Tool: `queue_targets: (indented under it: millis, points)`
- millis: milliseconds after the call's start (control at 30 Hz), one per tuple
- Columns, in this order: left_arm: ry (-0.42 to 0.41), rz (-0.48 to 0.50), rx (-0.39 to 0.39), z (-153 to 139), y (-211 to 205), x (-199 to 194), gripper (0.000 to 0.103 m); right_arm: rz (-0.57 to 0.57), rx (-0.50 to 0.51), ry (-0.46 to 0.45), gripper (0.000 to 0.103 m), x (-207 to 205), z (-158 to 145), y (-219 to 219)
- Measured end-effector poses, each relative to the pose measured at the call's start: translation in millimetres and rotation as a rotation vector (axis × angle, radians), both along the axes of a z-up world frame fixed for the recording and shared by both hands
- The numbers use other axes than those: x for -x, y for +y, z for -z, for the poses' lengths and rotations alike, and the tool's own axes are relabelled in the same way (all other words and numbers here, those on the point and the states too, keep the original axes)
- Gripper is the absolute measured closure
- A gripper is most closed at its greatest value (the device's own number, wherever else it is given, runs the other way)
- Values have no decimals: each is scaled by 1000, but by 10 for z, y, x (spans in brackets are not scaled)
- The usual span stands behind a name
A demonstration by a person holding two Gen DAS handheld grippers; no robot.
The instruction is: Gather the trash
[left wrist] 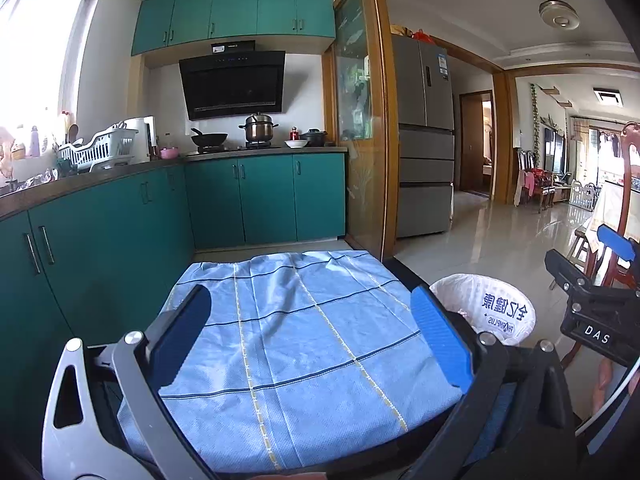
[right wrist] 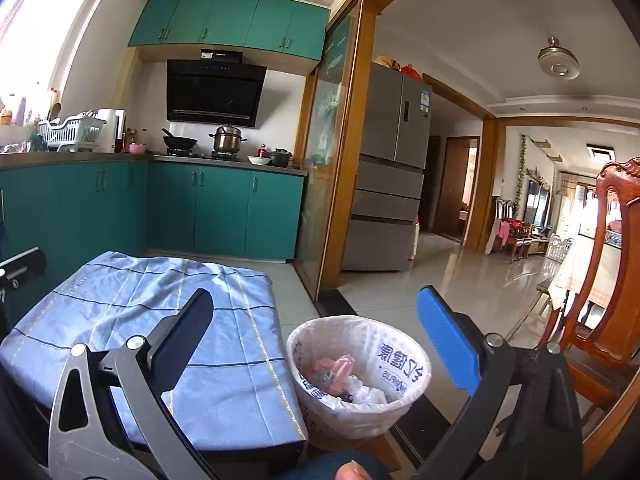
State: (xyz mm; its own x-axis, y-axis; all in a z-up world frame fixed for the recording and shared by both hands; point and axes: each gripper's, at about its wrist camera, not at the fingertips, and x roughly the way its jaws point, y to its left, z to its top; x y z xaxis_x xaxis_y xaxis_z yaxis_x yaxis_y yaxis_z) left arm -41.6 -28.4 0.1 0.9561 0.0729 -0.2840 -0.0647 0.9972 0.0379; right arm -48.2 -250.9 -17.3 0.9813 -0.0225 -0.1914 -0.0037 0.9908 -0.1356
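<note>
Now, both tools idle, nothing gripped.
Left gripper [left wrist: 310,340]: jaws spread wide, empty, held level over the blue cloth [left wrist: 304,332].
Right gripper [right wrist: 316,344]: jaws spread wide, empty, aimed across the cloth's edge and the bin [right wrist: 400,392]; seen from the left view it sits just off to the right [left wrist: 600,280].
Cloth: bare as far as either view shows; no loose trash on it.
Bin: just beside the cloth's right edge, lined with a white printed bag; pink and white scraps [right wrist: 340,372] already lie inside.
Stage: my guess is the collecting is done or nearly so, with both hands clear of the bin.
Doing it well: scan cloth and floor [right wrist: 440,280] for leftovers first; if any turns up, come down on it with jaws wide, close firmly, carry over the rim's centre, release low so nothing bounces out.
Risk: catching the bag's loose rim or nudging the bin off its stand.
</note>
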Motion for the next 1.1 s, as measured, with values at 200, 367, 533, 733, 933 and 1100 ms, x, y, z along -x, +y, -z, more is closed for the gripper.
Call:
queue_targets:
  millis: [200, 367, 533, 733, 933, 1100]
  points:
    - [3, 4, -12, -7, -21, 30, 3, 7, -12, 1, 3, 85, -8, -13]
    - [6, 8, -9, -7, -32, 41, 3, 17, -24, -3, 3, 111, -35, -48]
    - [7, -5, -5, -9, -13, 41, 3, 18, -38, -2, 3, 99, -62, -72]
    - [19, -6, -1, -11, -2, 44, 3, 13, -41, -3, 3, 114, -59, -78]
    - [20, -11, 2, 0, 8, 50, 3, 12, -41, -5, 3, 123, -56, -89]
    - [27, -9, 2, 8, 5, 42, 3, 11, -44, -2, 3, 122, -52, -86]
